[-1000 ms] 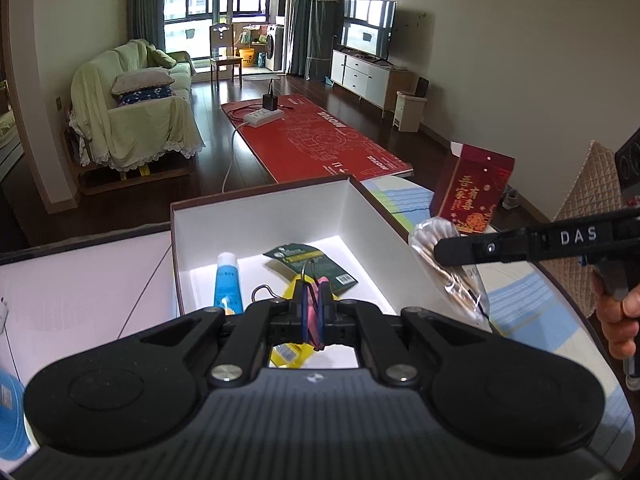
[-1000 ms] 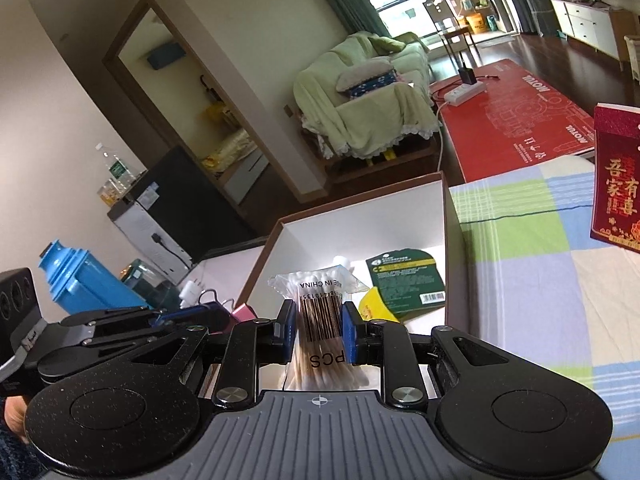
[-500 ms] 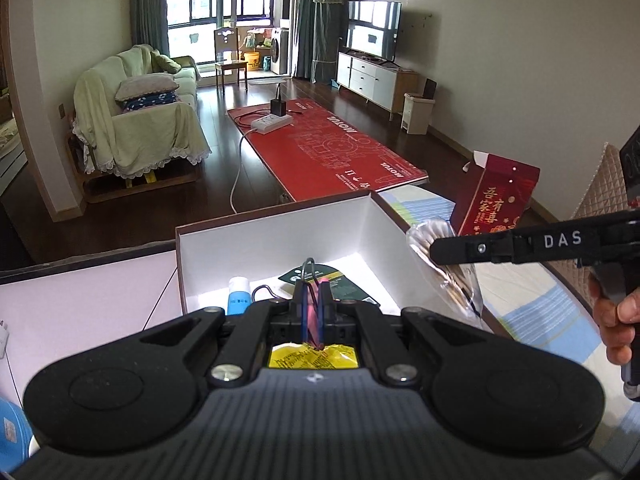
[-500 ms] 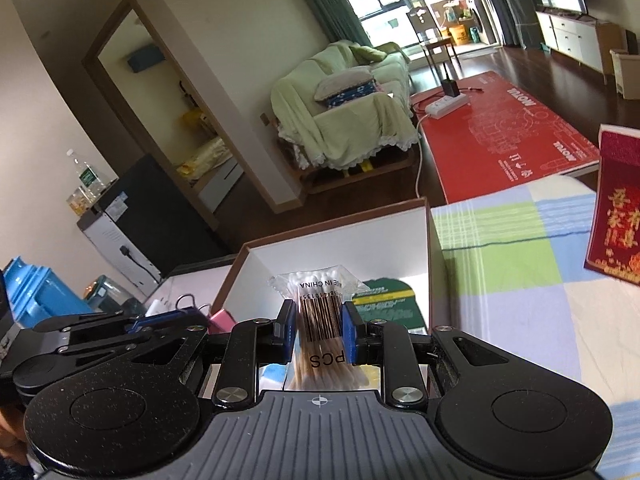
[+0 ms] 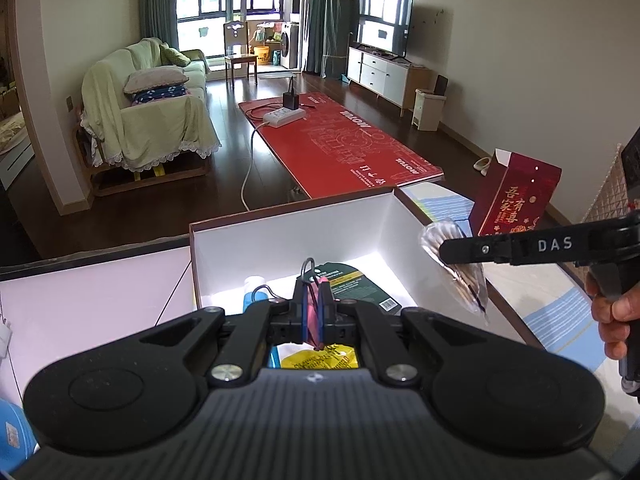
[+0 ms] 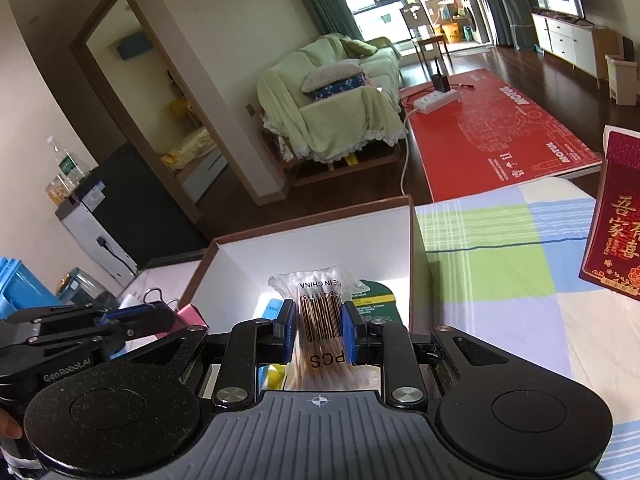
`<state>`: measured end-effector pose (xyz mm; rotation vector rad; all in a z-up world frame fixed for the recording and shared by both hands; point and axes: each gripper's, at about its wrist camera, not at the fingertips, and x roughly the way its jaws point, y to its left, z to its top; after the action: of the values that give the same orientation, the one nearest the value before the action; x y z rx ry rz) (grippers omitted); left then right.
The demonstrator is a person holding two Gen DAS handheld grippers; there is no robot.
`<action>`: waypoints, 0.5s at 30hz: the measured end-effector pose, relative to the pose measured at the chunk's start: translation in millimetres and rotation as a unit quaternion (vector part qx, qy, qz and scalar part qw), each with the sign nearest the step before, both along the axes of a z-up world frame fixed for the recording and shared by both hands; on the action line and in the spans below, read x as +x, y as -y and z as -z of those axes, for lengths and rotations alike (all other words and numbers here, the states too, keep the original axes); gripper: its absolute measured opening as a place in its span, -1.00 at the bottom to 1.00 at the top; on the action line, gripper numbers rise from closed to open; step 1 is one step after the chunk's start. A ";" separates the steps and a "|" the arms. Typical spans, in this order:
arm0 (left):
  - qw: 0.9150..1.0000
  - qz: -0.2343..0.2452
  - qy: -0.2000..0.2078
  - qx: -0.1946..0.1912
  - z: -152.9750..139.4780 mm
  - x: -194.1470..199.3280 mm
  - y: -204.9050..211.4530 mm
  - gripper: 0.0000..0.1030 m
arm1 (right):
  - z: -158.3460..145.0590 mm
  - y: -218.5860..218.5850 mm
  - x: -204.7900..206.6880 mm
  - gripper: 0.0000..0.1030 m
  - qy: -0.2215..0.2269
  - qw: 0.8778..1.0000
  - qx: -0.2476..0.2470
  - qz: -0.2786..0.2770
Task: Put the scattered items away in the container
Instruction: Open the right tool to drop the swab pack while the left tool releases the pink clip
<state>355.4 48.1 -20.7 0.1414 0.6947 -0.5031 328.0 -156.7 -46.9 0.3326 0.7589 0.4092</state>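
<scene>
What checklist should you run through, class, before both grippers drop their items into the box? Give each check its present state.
1. Right gripper grips the cotton swab packet firmly: ok.
2. Left gripper holds the pink binder clip: ok.
3. Binder clip is over the open box: ok.
4. Swab packet is fully inside the box rim: cannot tell; in the left wrist view it hangs near the right wall.
5. Free floor space among the green packet, blue tube and yellow packet: ok.
6. The two grippers are apart: ok.
</scene>
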 end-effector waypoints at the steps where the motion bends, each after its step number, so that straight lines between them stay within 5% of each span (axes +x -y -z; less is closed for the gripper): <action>1: 1.000 0.000 0.000 0.000 0.0 -0.2 0.6 -0.96 | 1.1 0.3 0.8 -0.56 0.000 1.000 -0.001 0.001; 10: 1.000 -0.001 -0.006 0.003 4.8 2.9 1.8 -0.96 | 7.8 0.0 10.2 -0.55 0.001 1.000 -0.016 0.000; 12: 1.000 -0.002 -0.008 0.004 6.0 3.5 1.9 -0.96 | 9.1 -1.5 13.4 -0.23 -0.001 1.000 -0.025 -0.004; 13: 1.000 -0.001 -0.008 0.003 6.3 3.8 2.1 -0.96 | 9.0 -1.5 12.9 0.20 0.003 1.000 -0.025 -0.002; 15: 1.000 -0.002 -0.010 0.005 7.7 4.0 2.0 -0.96 | 7.2 -1.3 9.3 0.30 0.018 0.999 -0.031 0.008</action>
<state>359.4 46.2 -28.4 0.1436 0.7172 -0.4984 337.3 -155.4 -54.1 0.2713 0.7314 0.3749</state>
